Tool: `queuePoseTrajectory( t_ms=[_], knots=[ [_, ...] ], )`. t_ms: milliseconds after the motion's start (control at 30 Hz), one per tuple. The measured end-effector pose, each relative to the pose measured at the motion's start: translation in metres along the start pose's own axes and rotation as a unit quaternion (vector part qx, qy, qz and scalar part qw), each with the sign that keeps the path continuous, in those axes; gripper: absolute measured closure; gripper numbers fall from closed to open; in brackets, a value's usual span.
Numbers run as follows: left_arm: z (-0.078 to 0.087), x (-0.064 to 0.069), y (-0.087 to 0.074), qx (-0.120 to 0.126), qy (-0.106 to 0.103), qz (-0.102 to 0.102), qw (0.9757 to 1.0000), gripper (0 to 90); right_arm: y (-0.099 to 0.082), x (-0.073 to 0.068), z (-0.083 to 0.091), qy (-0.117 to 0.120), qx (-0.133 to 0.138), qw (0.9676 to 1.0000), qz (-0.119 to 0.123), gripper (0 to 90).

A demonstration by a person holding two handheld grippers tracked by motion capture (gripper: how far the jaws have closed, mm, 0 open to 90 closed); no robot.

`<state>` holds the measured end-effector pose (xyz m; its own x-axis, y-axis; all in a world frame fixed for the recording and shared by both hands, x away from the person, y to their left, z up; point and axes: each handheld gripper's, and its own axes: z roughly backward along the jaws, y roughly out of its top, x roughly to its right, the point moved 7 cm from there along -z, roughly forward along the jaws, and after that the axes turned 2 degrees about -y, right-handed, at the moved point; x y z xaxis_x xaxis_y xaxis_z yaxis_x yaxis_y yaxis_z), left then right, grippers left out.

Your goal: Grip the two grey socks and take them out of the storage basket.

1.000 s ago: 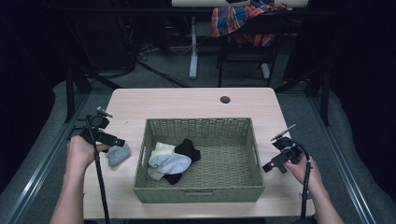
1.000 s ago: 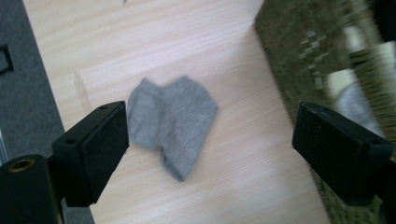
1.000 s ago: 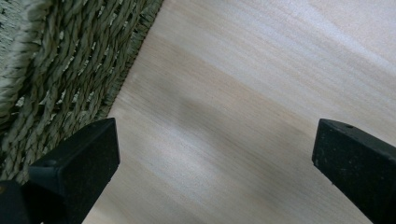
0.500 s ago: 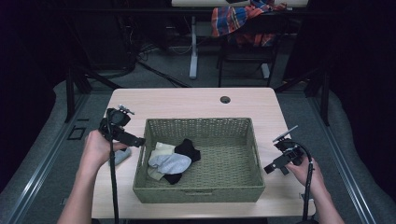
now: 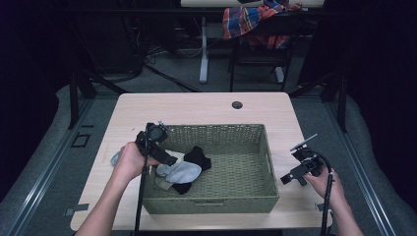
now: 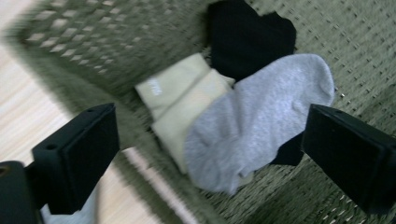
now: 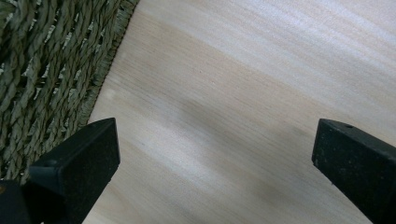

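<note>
Pale sock (image 5: 115,158) behind left hand (image 5: 129,161)

A: High view is dim; only the desk (image 5: 206,105) is lit from above, surroundings nearly black.
B: Left gripper view is smeared by motion blur, worst at the basket (image 6: 70,51) rim. Right gripper view is bright, with soft shadows on wood.

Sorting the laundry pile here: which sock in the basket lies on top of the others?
The light grey sock: it overlaps both the cream sock and the black sock in the woven basket, with nothing covering it.
</note>
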<state>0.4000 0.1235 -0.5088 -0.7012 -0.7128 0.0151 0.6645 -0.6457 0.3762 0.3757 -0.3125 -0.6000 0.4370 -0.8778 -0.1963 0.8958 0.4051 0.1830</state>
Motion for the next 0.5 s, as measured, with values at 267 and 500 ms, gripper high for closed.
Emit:
queuePoseTrajectory(
  t_ms=[267,500],
  knots=[
    [-0.024,0.016,-0.002,-0.041,-0.025,-0.018,0.9987,22.1,0.002,-0.001,-0.002,-0.008,0.016,0.9998,-0.013,0.6],
    [-0.039,0.021,-0.005,-0.072,-0.028,-0.025,0.9967,35.2,0.001,0.001,0.000,-0.006,0.003,1.0000,-0.002,0.6]
  ],
)
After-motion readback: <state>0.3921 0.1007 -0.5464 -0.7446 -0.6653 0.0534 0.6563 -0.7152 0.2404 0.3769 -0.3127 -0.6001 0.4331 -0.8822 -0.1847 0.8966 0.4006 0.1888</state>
